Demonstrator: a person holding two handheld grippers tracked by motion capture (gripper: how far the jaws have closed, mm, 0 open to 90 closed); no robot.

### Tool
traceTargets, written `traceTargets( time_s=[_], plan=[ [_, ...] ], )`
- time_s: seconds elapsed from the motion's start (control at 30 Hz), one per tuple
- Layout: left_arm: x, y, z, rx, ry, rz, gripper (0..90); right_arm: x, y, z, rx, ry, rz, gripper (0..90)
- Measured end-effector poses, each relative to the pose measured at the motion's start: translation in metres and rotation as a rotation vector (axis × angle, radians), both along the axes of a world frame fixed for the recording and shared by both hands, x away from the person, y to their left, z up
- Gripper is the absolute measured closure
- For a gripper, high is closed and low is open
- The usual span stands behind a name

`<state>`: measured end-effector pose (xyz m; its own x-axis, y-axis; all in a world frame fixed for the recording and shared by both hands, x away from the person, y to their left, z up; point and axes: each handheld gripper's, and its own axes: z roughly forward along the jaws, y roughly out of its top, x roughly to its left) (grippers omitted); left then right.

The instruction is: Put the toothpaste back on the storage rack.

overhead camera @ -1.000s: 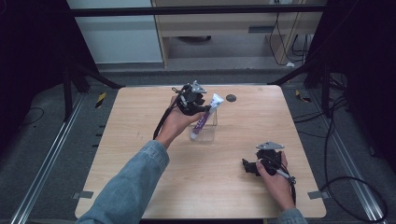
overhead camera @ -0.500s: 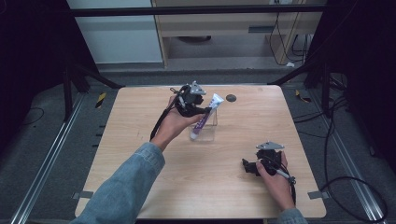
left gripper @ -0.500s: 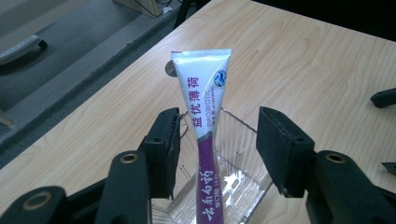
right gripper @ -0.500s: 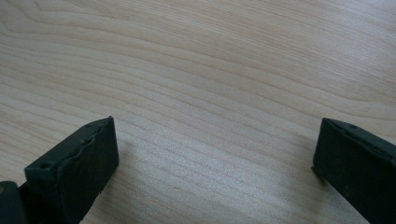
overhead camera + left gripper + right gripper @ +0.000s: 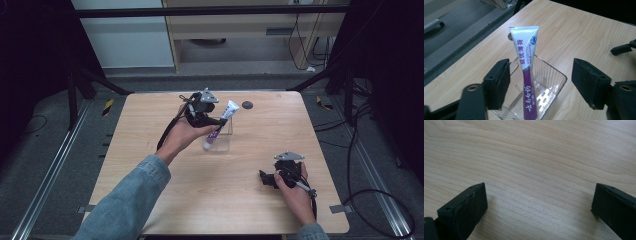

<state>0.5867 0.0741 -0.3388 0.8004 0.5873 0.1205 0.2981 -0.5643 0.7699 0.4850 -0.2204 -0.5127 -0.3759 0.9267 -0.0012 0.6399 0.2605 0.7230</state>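
A white and purple toothpaste tube (image 5: 221,122) stands tilted in a small clear plastic container (image 5: 223,141) at the middle of the wooden table (image 5: 150,125), its crimped white end up. My left gripper (image 5: 216,121) is held at the tube from the left. In the left gripper view the tube (image 5: 527,72) rises from the ribbed container (image 5: 551,82) between the wide-apart jaws of the left gripper (image 5: 541,80), which is open and touches neither. My right gripper (image 5: 264,179) rests open low over bare wood at the front right, with nothing between the jaws of the right gripper (image 5: 539,205).
A small dark round disc (image 5: 247,105) lies near the table's far edge, behind the container. A jaw tip of the right gripper (image 5: 621,49) shows far off in the left gripper view. Metal rails and cables run along the floor beside the table.
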Motion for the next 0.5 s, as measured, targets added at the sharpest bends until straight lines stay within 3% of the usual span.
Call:
traceTargets(
  time_s=[0.13,0.5],
  plan=[
    [-0.002,0.002,0.002,-0.027,0.023,0.008,23.0,0.000,0.000,0.000,0.000,0.000,0.000,0.3],
    [-0.012,0.010,0.002,-0.013,0.045,-0.003,12.8,0.000,0.000,0.000,0.001,0.001,-0.001,0.3]
  ],
)
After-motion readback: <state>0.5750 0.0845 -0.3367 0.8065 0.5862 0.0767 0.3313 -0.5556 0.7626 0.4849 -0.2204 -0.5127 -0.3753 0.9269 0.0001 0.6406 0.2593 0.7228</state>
